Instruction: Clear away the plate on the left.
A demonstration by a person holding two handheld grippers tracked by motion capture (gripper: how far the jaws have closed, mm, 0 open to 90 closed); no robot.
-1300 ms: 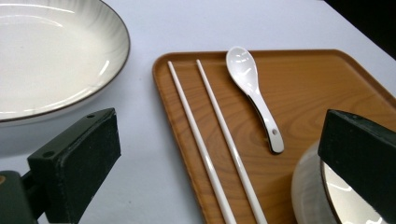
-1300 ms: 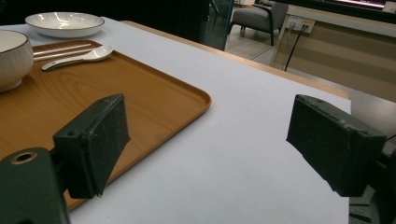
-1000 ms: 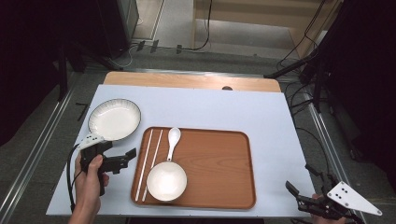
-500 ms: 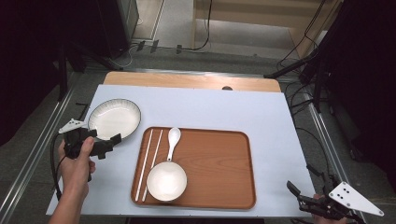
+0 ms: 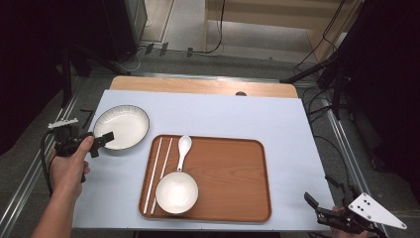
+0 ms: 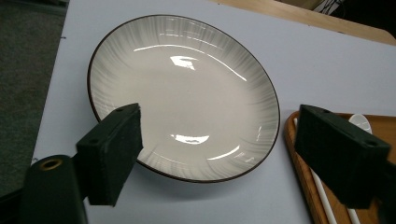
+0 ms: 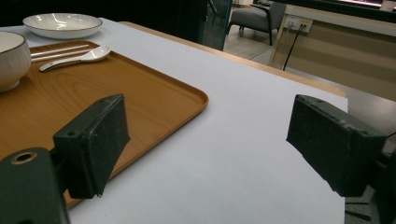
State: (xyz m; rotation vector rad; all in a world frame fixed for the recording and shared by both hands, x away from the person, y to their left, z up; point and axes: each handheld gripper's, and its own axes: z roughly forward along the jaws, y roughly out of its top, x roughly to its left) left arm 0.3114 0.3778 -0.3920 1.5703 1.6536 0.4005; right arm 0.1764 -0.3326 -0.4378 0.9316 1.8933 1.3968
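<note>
In the high view the left hand-held gripper (image 5: 101,143) is at the left of the frame, right at the near rim of the white plate (image 5: 121,126), which lies on the tabletop (image 5: 257,116) just beside the upper left corner of the wooden tray (image 5: 223,173). Its jaws have just been closing a little but are spread wide, and they do not press on anything yet. In the left gripper view one pad (image 6: 112,149) stands over the rim of the plate (image 6: 187,93) at the lower left, while the other is beyond the rim at the right, above the tray edge (image 6: 299,158). The gripper comes in low and from the side, I think because a flat plate can be taken only by its thin rim. The tray carries the bowl (image 5: 177,192), the spoon (image 5: 183,148) and the chopsticks (image 5: 156,171), with a free area at the right, so probably the plate will go there. The right hand-held gripper (image 5: 322,210) waits at the lower right of the frame, off the tray, with spread jaws and nothing between them.
</note>
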